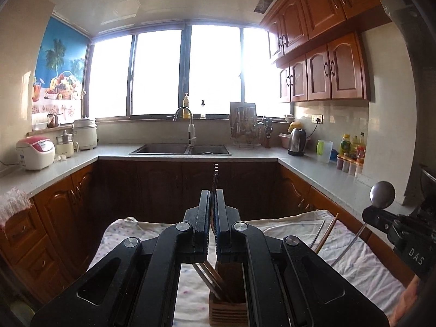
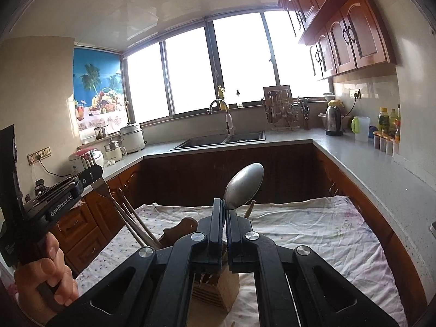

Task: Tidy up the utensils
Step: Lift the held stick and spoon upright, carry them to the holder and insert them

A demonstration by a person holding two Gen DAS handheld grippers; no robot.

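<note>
Daylight floods through the wide multi-pane window point(image 1: 185, 70) — blown out white; the dark wood lower cabinets point(image 2: 231, 171) sit shadowed, edges bent by fisheye.

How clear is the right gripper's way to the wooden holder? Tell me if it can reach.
Probably yes. The right gripper, shut on a spoon, hangs above the wooden holder with nothing between them. The chopsticks in it lean left, and the left gripper, holding a fork, is off to the side.

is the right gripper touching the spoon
Touching. The right wrist view shows the right gripper shut on the spoon just below the bowl.
</note>
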